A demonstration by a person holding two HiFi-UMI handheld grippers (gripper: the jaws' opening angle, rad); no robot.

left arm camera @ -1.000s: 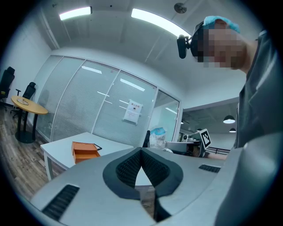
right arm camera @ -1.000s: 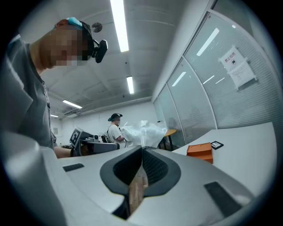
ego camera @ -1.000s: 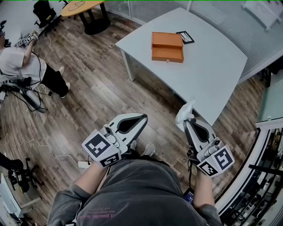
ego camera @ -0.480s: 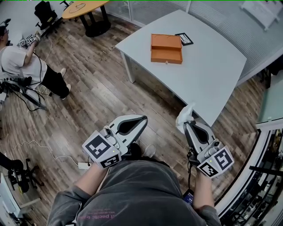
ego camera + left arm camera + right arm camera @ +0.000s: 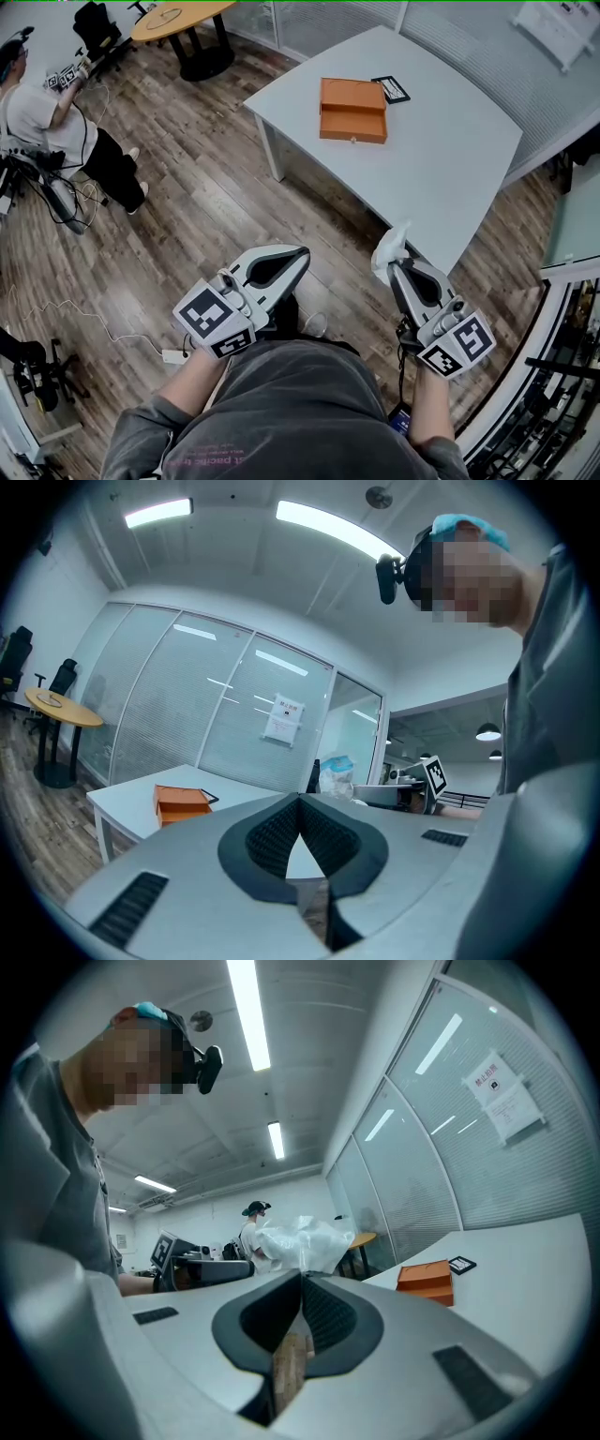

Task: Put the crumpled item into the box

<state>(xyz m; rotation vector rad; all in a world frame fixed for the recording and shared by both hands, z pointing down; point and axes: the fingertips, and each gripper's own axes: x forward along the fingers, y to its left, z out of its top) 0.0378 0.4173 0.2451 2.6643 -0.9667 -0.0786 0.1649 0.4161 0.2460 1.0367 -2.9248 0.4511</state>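
Since a second ago little has changed. The box [image 5: 352,110] sits slightly lower in the head view, the seated person [image 5: 56,122] at the far left lies nearer that view's edge, and both grippers stay where they were.

Right gripper [image 5: 395,266]: held low in front of the wearer's body, short of the near right corner of the table [image 5: 450,169]. Its jaws are pressed together on a crumpled white wad [image 5: 390,246], which sticks out beyond the tips. The right gripper view confirms this: the wad [image 5: 302,1239] bunches out above the closed tips of the gripper [image 5: 302,1276], pinched by its lower edge.

Left gripper [image 5: 305,252]: held level with the right one, to its left, over the wooden floor [image 5: 206,197]. In the left gripper view its tips [image 5: 300,799] meet with nothing between them.

The box, orange and flat, rests on the far part of the pale table, well apart from both grippers. It shows small in the left gripper view [image 5: 181,803] and in the right gripper view [image 5: 427,1280]. A small black-edged card [image 5: 391,87] lies just beside its far right corner.

A round wooden table [image 5: 178,13] stands at the far left of the room. A white cable [image 5: 84,319] trails across the floor on the near left.
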